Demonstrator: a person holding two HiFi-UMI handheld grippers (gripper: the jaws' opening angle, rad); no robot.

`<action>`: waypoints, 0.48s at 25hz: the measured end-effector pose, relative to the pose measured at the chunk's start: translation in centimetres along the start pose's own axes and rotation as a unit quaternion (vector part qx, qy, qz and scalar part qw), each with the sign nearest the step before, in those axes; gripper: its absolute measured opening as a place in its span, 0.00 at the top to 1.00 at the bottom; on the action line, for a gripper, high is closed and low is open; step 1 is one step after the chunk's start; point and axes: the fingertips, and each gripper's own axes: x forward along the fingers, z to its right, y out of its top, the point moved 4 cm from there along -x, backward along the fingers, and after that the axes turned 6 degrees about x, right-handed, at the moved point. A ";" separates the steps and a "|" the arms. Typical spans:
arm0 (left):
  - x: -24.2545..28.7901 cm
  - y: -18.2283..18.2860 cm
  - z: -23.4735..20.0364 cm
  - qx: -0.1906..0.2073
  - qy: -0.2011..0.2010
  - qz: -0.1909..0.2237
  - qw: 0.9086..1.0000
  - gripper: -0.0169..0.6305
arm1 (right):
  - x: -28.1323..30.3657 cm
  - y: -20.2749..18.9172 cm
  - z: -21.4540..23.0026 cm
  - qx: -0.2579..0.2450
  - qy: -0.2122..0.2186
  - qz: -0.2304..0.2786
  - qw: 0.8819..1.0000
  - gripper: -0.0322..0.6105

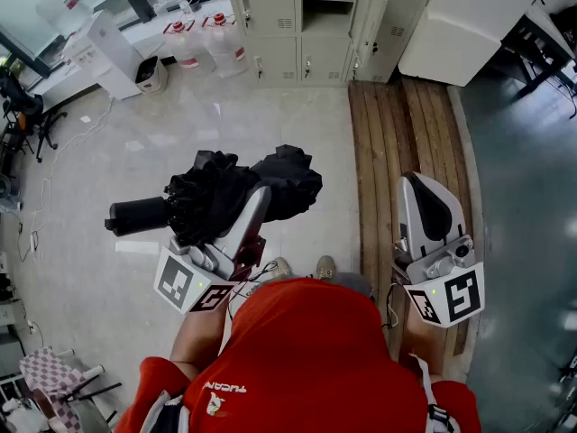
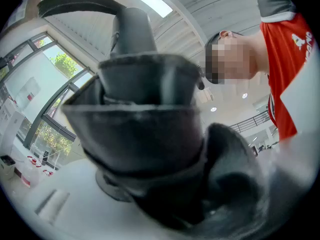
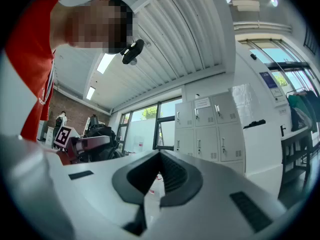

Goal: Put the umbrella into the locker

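A folded black umbrella (image 1: 230, 192) lies crosswise in my left gripper (image 1: 254, 207), its handle sticking out to the left and its bunched cloth to the right. The jaws are shut on the umbrella; its dark cloth (image 2: 150, 149) fills the left gripper view. My right gripper (image 1: 424, 207) is held beside it on the right, shut and empty, its jaws (image 3: 159, 180) meeting at the tip. The grey lockers (image 1: 311, 25) stand across the floor ahead, one door (image 1: 368, 12) swung open on an empty compartment with a shelf. In the right gripper view the lockers (image 3: 210, 129) show behind the jaws.
A wooden plank strip (image 1: 406, 142) runs along the floor toward the lockers. A large white box (image 1: 469, 30) stands to the right of them. Water jugs (image 1: 203, 43) and a white bin (image 1: 149, 75) sit at the left. I see the person's red shirt (image 1: 315, 359) and shoes below.
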 end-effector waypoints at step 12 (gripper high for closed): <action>0.1 0.1 0.0 -0.002 -0.001 -0.001 1.000 0.63 | 0.4 0.3 -0.6 -0.004 0.014 0.003 1.000 0.95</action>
